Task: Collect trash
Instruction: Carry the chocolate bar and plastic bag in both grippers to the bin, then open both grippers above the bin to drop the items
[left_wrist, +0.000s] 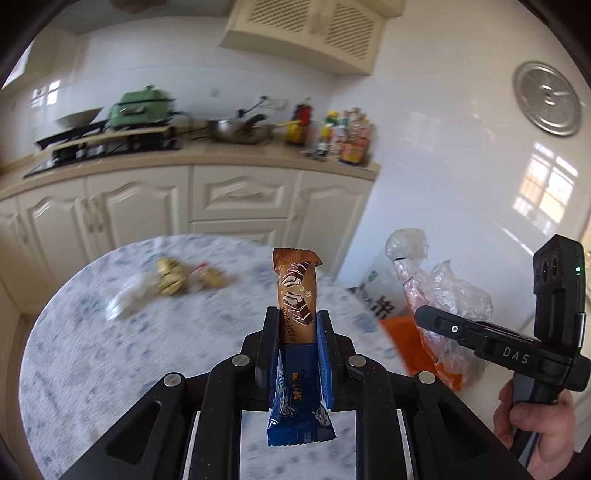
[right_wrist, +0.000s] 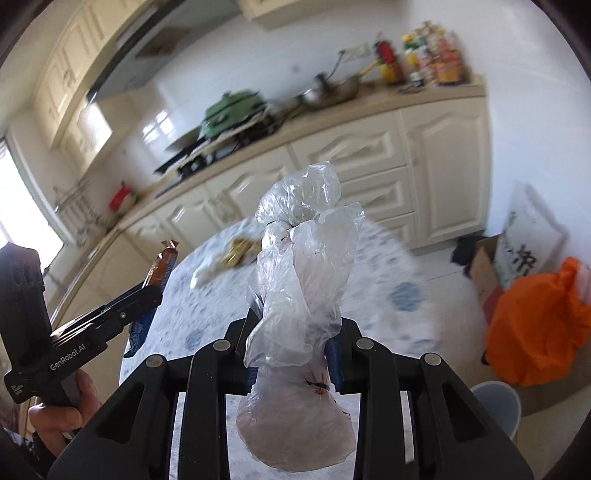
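You have two pieces of trash in hand, one per claw, and a small heap left on the table (left_wrist: 74, 350). Your left claw (left_wrist: 297, 325) is clamped on a snack wrapper (left_wrist: 295, 295), brown at its upper end with a chocolate bar pictured, blue at the lower end, standing upright between the pads above the tabletop. Your right claw (right_wrist: 295, 332) is clamped around the neck of a clear plastic bag (right_wrist: 306, 258), crumpled and knotted, with a bulging lower part hanging below the fingers and a few red smears on it. The heap (left_wrist: 177, 282) lies toward the far side of the round marbled table; motion blur makes it hard to count, but it looks like gold and reddish wrappers with one pale crumpled piece. Beyond the table's right edge, on the floor, stand one orange bag (right_wrist: 535, 325), a printed white sack (right_wrist: 524, 243) and a cardboard box (right_wrist: 484, 266), with one grey bin (right_wrist: 498, 406) just below the orange bag. In the left view your right claw and its bag cover part of the orange bag.
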